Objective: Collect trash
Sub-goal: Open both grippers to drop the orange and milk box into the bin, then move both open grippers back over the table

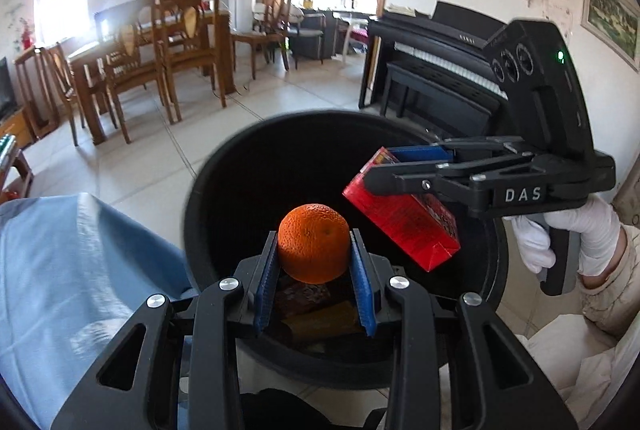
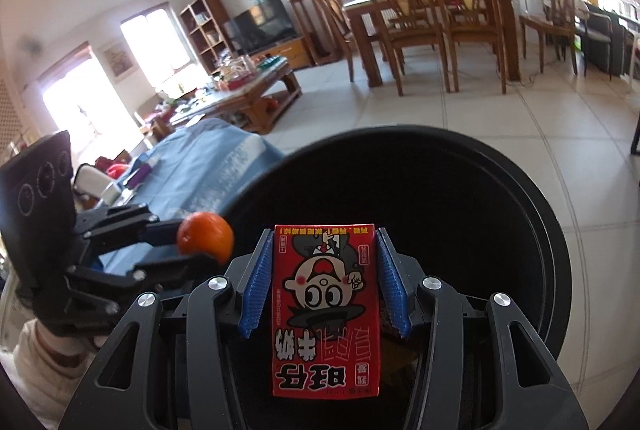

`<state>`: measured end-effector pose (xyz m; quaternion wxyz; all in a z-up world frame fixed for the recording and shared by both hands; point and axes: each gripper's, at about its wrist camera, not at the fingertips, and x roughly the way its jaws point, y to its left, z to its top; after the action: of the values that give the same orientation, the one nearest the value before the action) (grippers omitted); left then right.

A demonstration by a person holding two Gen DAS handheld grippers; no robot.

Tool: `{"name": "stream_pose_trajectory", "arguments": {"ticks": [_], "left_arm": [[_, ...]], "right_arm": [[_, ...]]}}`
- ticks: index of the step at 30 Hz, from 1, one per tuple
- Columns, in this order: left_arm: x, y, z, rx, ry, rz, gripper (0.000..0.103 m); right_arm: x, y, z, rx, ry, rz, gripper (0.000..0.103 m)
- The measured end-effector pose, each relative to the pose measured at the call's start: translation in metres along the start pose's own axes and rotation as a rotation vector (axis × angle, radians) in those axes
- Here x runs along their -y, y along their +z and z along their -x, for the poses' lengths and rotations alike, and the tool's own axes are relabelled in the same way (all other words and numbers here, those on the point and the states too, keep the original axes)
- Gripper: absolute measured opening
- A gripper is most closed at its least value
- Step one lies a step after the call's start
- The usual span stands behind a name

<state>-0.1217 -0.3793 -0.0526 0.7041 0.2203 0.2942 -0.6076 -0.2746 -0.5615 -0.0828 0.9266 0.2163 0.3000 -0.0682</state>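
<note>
I have both loads over the black bin (image 1: 208, 230): my left hand-held gripper (image 1: 316, 262) pinches an orange (image 1: 313, 242) at 6 o'clock, my right hand-held gripper (image 2: 326, 270) pinches a red milk carton (image 2: 325, 306) at 3. I judge this the drop step; next, spread both.

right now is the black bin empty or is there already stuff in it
Not empty. In the left wrist view, dark brownish wrappers lie at the bottom of the black bin, below the orange held over it.
</note>
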Motion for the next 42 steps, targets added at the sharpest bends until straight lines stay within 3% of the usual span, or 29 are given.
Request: {"name": "stream_pose_trajectory", "arguments": {"ticks": [15, 17, 19, 24, 25, 28, 31, 35, 42], "left_arm": [[0.01, -0.009, -0.015, -0.064, -0.011, -0.022, 0.035], [0.009, -0.009, -0.015, -0.067, -0.008, -0.018, 0.037], [0.009, -0.01, -0.013, -0.067, -0.006, -0.012, 0.037], [0.008, -0.01, -0.008, -0.061, -0.005, -0.008, 0.038], [0.009, -0.01, -0.007, -0.056, -0.008, -0.007, 0.042], [0.009, -0.01, 0.003, -0.023, 0.002, -0.014, 0.083], [0.009, -0.011, 0.01, -0.007, -0.002, -0.022, 0.084], [0.006, -0.014, 0.022, 0.012, 0.008, -0.02, 0.096], [-0.011, -0.021, 0.046, 0.044, 0.067, 0.041, 0.098]], "right_arm": [[-0.003, -0.004, -0.02, -0.051, -0.034, 0.003, 0.051], [-0.004, -0.002, -0.021, -0.058, -0.037, -0.004, 0.054], [-0.006, -0.001, -0.021, -0.058, -0.046, -0.013, 0.065], [-0.01, 0.0, -0.022, -0.059, -0.059, -0.012, 0.067], [-0.01, 0.0, -0.022, -0.059, -0.059, -0.012, 0.067], [-0.014, 0.001, -0.023, -0.053, -0.066, -0.008, 0.071], [-0.019, 0.002, -0.022, -0.046, -0.072, -0.003, 0.072], [-0.029, 0.005, -0.023, -0.038, -0.075, 0.002, 0.075], [-0.053, 0.01, -0.027, -0.04, -0.062, 0.022, 0.082]]}}
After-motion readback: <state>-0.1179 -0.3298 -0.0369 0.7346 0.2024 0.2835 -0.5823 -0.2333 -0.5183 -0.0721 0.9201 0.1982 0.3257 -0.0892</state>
